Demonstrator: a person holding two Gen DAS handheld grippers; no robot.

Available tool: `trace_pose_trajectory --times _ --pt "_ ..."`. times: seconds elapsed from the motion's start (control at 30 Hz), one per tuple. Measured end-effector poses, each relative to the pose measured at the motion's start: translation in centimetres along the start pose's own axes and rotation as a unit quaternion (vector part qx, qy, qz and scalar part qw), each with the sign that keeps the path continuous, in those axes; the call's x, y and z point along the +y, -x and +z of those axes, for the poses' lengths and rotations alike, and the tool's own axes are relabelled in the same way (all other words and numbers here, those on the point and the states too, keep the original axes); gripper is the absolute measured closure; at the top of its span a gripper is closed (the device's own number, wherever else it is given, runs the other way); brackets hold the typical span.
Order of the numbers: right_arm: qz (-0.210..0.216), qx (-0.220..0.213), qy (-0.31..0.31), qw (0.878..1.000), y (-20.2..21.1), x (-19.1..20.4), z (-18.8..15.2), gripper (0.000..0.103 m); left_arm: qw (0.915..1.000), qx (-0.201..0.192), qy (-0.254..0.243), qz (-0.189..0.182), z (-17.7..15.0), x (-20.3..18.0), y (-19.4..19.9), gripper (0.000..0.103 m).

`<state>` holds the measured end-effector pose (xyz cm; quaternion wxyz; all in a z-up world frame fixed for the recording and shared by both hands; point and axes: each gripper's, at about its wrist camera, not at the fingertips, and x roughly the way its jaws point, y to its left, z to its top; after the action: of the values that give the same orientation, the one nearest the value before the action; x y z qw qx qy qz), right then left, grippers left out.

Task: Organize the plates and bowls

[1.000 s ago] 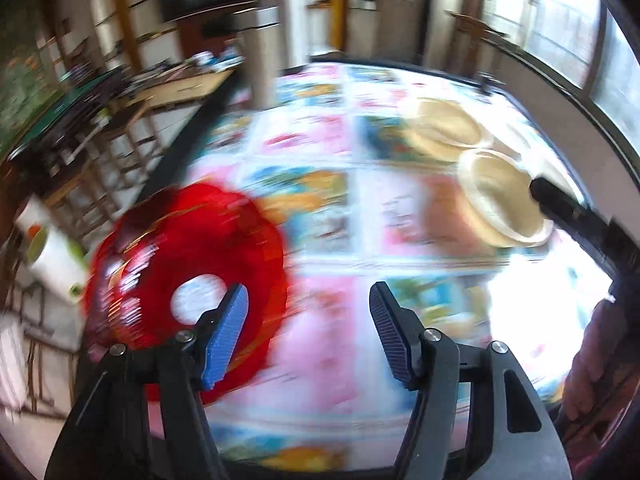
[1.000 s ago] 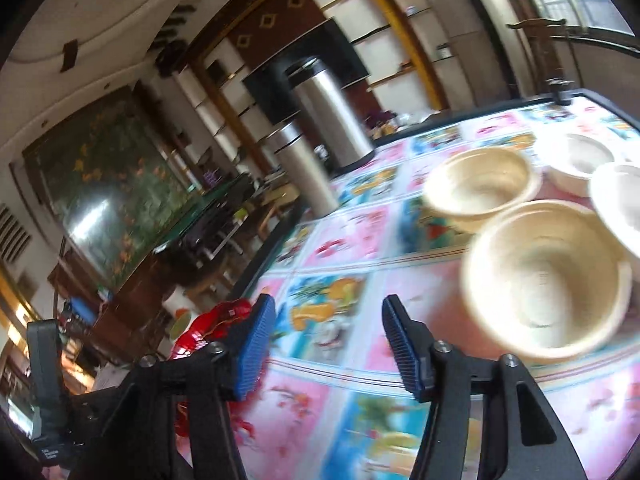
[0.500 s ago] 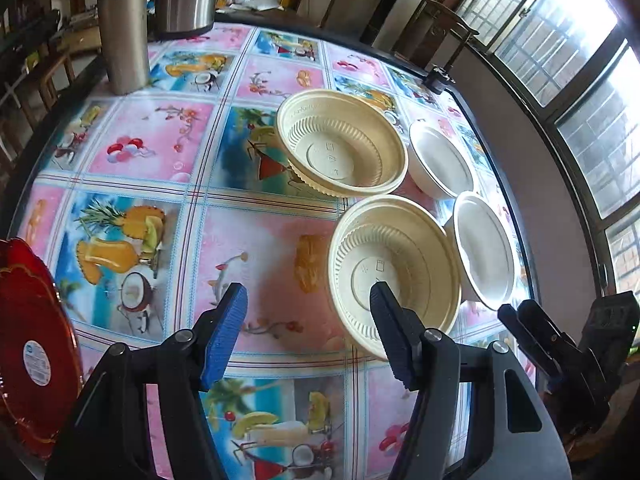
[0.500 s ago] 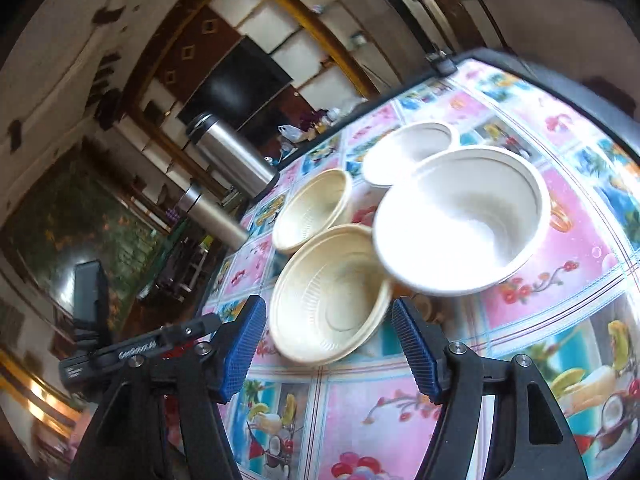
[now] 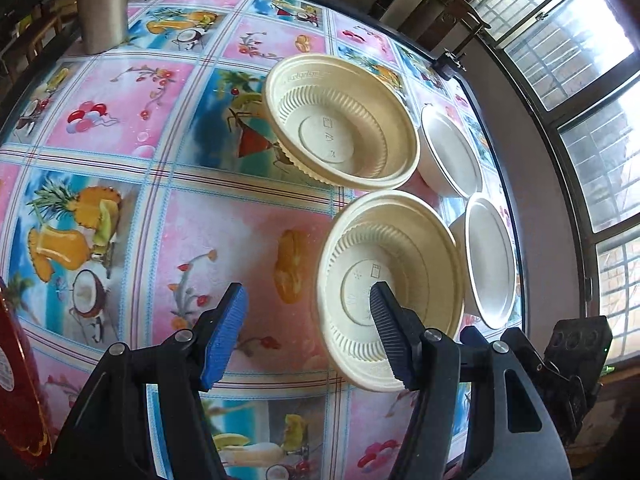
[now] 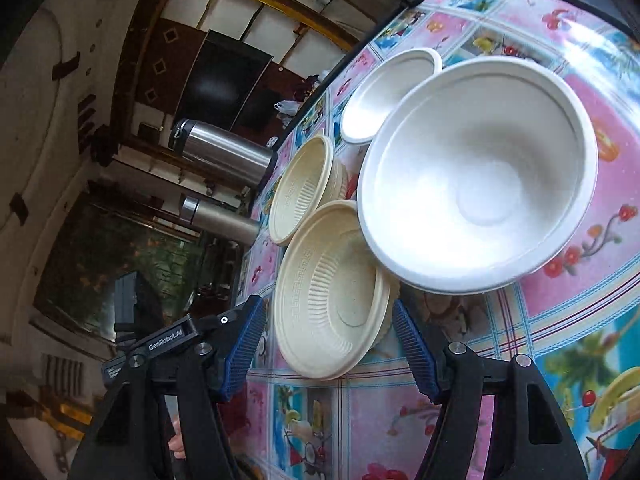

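Two cream ribbed bowls sit on the table: a near one (image 5: 390, 280) (image 6: 332, 292) and a far one (image 5: 340, 122) (image 6: 300, 192). Two white bowls stand to their right, near (image 5: 490, 256) (image 6: 476, 176) and far (image 5: 450, 152) (image 6: 390, 96). My left gripper (image 5: 306, 336) is open and empty, its right finger over the near cream bowl's rim. My right gripper (image 6: 330, 354) is open and empty, its jaws either side of the near cream bowl, just in front of it. It also shows in the left wrist view at the lower right (image 5: 532, 364). A red plate (image 5: 16, 380) lies at the far left edge.
The table has a colourful fruit-print cloth (image 5: 120, 184). Two steel flasks stand at the far edge, a tall one (image 5: 102, 4) (image 6: 218, 214) and a larger one (image 6: 224, 152). Windows (image 5: 580, 80) run along the right of the table.
Both grippers have moved closer to the near cream bowl. The left view has swung from the red plate to the bowls. The right gripper has dropped lower over the table.
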<state>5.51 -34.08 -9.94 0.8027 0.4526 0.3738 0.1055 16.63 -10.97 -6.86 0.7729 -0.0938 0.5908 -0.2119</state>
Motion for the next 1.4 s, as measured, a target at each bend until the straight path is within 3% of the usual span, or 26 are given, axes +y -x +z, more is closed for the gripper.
trace_pose_trajectory --times 0.3,0.77,0.93,1.17,1.3,1.4 --pt "0.001 0.011 -0.025 1.000 -1.1 -1.4 0.5 0.034 0.9999 0.007 -0.006 -0.007 0.3 -1.3 -1.6 0.040" --pt "-0.007 -0.003 -0.059 0.998 -2.2 -2.9 0.9 0.035 0.9996 -0.026 0.001 -0.009 -0.6 -0.6 -1.2 0.041" --pt "-0.021 -0.013 -0.048 0.999 -2.3 -2.5 0.7 0.045 0.9992 -0.040 0.004 -0.001 -0.7 -0.3 -0.9 0.042" --pt "-0.043 -0.003 -0.040 0.998 -3.0 -2.9 0.7 0.079 0.9993 -0.037 0.002 -0.005 -1.0 -0.3 -1.5 0.072" --pt "-0.043 -0.001 -0.036 0.998 -3.2 -2.8 0.6 0.086 0.9991 -0.042 0.005 -0.005 -1.1 -0.1 -1.5 0.089" --pt "-0.044 -0.002 -0.035 0.998 -3.1 -3.0 0.5 0.087 0.9988 -0.049 0.004 0.004 -1.1 0.0 -1.4 0.091"
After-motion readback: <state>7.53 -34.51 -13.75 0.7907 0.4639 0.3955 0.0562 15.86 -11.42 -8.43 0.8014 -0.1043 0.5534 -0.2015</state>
